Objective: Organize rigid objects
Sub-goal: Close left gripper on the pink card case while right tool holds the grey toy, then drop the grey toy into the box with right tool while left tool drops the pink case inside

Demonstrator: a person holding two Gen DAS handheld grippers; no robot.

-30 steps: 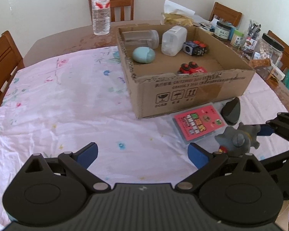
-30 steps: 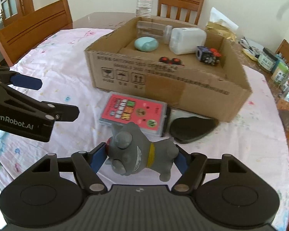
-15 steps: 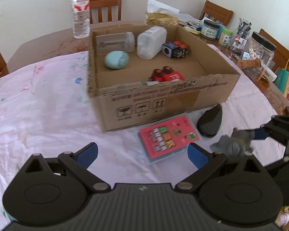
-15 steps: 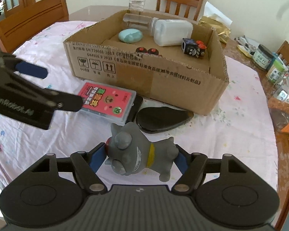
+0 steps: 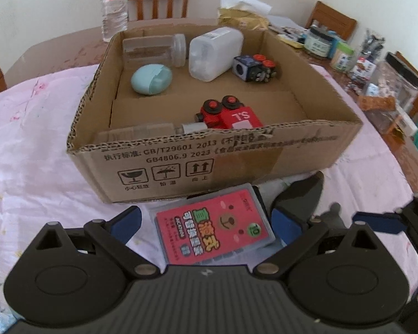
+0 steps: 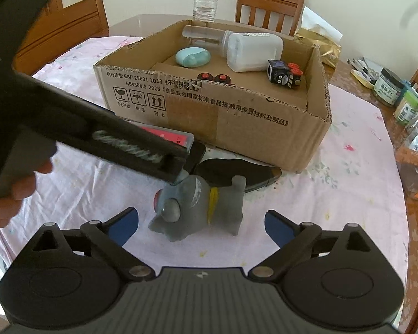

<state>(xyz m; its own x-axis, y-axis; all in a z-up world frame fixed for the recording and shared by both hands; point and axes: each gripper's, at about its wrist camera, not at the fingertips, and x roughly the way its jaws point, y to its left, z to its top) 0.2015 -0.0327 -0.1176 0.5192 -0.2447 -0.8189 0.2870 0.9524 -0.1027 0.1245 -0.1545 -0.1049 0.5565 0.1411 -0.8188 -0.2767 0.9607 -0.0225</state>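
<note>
Grey rubbery dog toy (image 6: 197, 208) sits on the tablecloth (image 6: 334, 194) between my right claw's (image 6: 202, 224) pads, touching neither; jaws are opening, nothing gripped. Toy stands on its own feet, head toward my left pad.

My left claw (image 5: 206, 220) is spread wide and empty, straddling the pink card case (image 5: 214, 225), which lies flat just ahead of the fingers, pads clear of both edges. Black oval piece (image 6: 237, 172) lies just beyond the toy, against the near wall of the cardboard box (image 6: 223, 117). Box ahead of both claws already holds two jars, a blue egg-shaped case, a red toy truck, a black cube toy.

Risks as I read them:
- Left claw's finger crosses right above the toy's head in the right view. Any move now could clip it and knock the toy over.
- Card case is thin and flat; closing on it could slide it into the box wall instead of lifting it.
- Soft cloth could bunch under the pads.
</note>
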